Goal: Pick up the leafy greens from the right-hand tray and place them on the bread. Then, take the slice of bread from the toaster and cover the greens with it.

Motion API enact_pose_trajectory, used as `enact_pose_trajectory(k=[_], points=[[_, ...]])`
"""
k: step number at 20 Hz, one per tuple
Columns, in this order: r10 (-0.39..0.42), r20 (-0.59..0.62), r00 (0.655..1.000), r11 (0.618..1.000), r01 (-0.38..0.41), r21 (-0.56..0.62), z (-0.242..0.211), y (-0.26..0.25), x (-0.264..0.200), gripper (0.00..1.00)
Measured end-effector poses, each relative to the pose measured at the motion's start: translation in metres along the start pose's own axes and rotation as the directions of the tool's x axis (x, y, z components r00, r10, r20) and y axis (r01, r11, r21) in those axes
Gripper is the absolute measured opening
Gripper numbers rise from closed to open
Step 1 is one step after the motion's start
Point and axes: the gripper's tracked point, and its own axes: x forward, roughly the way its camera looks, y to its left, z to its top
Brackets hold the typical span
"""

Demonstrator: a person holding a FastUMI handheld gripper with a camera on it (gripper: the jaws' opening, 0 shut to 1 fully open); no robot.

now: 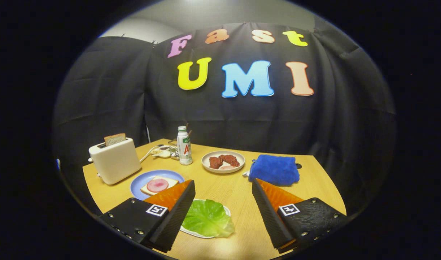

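The gripper (223,195) hangs with fingers spread, touching nothing; the greens (208,218) lie between them, beside the left one. Beyond: bread (158,185), toaster (114,160).

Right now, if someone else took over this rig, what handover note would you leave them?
Hand-held gripper: open, holding nothing, fingers spread above the table.
Leafy greens: on their white tray, between the fingers, nearer the left one.
Bread with a pink slice: on the blue plate, just beyond the left finger.
Toaster: beyond the plate, one bread slice sticking up.
Done: nothing.
Left: grasp greens, lay them on the bread, then cover with the toaster slice.
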Motion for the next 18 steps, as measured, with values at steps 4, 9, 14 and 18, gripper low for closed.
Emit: enact_pose_trajectory(k=[4, 9, 14, 18], points=[[0.047, -0.139, 0.989, 0.999, -0.045, 0.015, -0.045, 0.017, 0.026, 0.97], [0.067, -0.274, 0.959, 0.998, -0.064, 0.020, -0.095, 0.031, 0.047, 0.97], [0.069, -0.351, 0.934, 0.997, -0.079, -0.015, -0.116, 0.039, 0.058, 0.97], [0.060, -0.376, 0.925, 0.996, -0.081, -0.042, -0.125, 0.041, 0.063, 0.97]])
